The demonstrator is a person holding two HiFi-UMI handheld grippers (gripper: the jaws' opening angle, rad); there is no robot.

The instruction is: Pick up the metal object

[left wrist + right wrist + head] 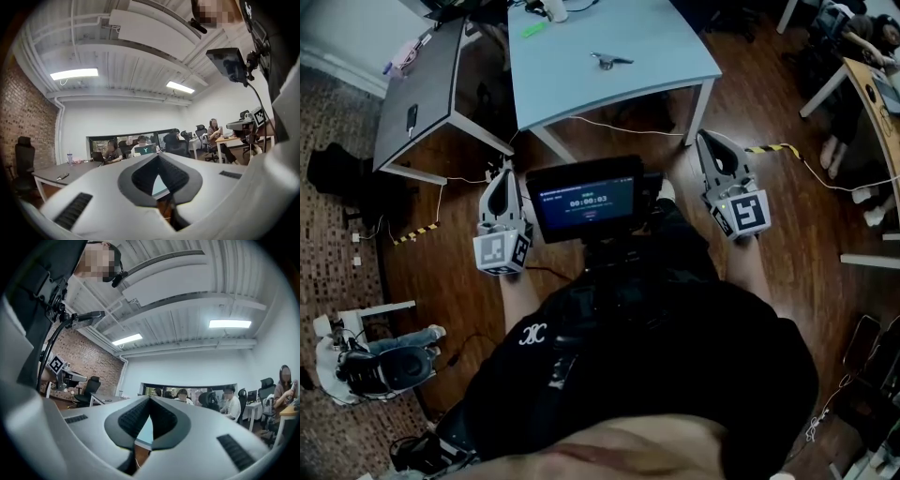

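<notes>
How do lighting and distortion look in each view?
Head view: dim, darkening toward the edges, yet the metal object on the pale blue table stays distinct. Left gripper view: heavy fisheye bending, black corners, ceiling light strips glaring. Right gripper view: the same.

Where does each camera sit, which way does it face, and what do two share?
Head view: on the head, looking down at the blue table and metal object; shows torso, left gripper, right gripper.
Left gripper view: on that gripper, along shut jaws across the office; torso at right.
Right gripper view: likewise; torso at left.
Shared: seated people, both gripper views.
</notes>
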